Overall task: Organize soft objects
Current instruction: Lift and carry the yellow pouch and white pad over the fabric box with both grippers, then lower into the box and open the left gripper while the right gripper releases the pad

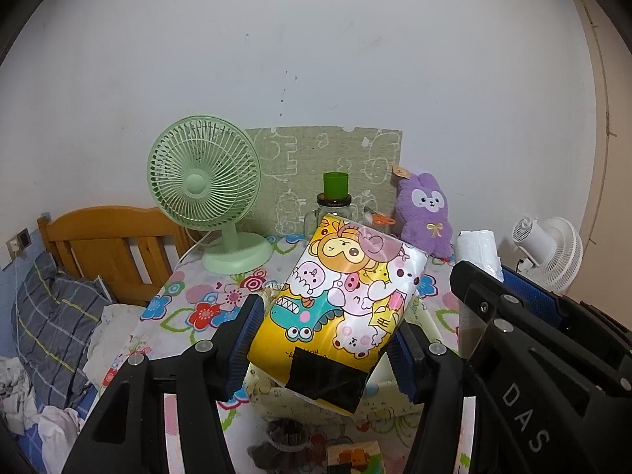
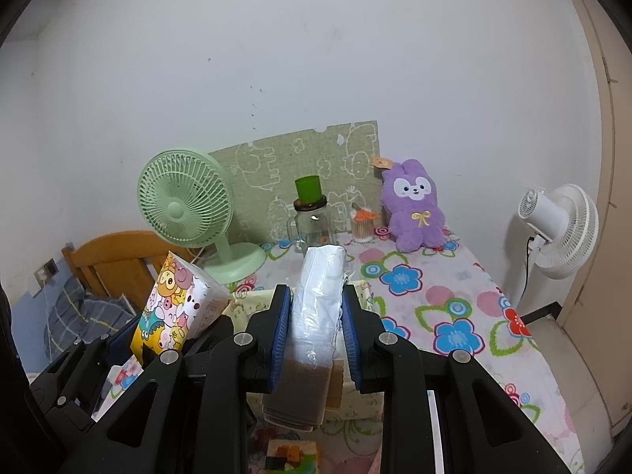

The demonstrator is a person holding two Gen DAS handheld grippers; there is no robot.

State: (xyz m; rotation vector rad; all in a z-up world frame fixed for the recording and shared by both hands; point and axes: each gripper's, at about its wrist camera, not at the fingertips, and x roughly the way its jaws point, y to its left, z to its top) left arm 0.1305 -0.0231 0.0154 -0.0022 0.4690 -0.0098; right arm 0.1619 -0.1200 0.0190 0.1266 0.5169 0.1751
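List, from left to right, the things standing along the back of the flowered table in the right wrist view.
Green desk fan → glass jar with the green cup on its lid → small container with orange scissors → purple plush bunny → white fan, which stands beyond the table's right edge.

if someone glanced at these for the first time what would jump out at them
The yellow cartoon-print tissue pack, gripped in the left gripper, fills the middle of the left wrist view. Beside it, the right gripper holds a white tissue pack above the floral tablecloth. At the back stand a green fan and a purple plush bunny.
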